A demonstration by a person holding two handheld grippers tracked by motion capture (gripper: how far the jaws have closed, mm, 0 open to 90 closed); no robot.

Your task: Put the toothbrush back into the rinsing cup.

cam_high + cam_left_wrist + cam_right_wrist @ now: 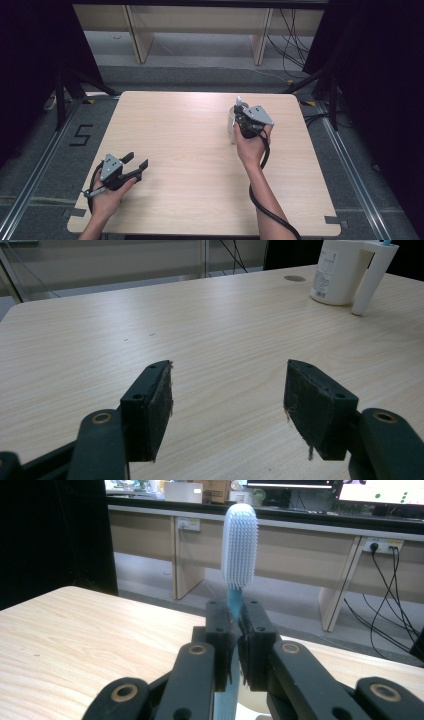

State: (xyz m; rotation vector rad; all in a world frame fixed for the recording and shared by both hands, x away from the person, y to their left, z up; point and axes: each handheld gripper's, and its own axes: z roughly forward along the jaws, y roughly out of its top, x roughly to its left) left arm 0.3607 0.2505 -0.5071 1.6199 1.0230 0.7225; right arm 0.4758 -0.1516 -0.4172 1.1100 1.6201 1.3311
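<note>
A toothbrush [239, 545] with a pale bristle head and a blue handle stands upright, and my right gripper [236, 630] is shut on its handle. From above, that right gripper [241, 112] hovers at the far right of the table, over a white cup [231, 122], with the toothbrush [239, 101] head poking up past it. The left gripper view shows the white cup [340, 270] with a side handle standing far off at upper right. My left gripper [136, 161] rests near the front left of the table, open, with nothing between its jaws [227, 400].
The light wooden table [175, 135] has rounded corners and bare wood between the two hands. Beyond its far edge stand desk legs [137, 35] and loose cables [292, 45] on the floor. Black curtains flank both sides, and tape marks a "5" [81, 135] on the floor at left.
</note>
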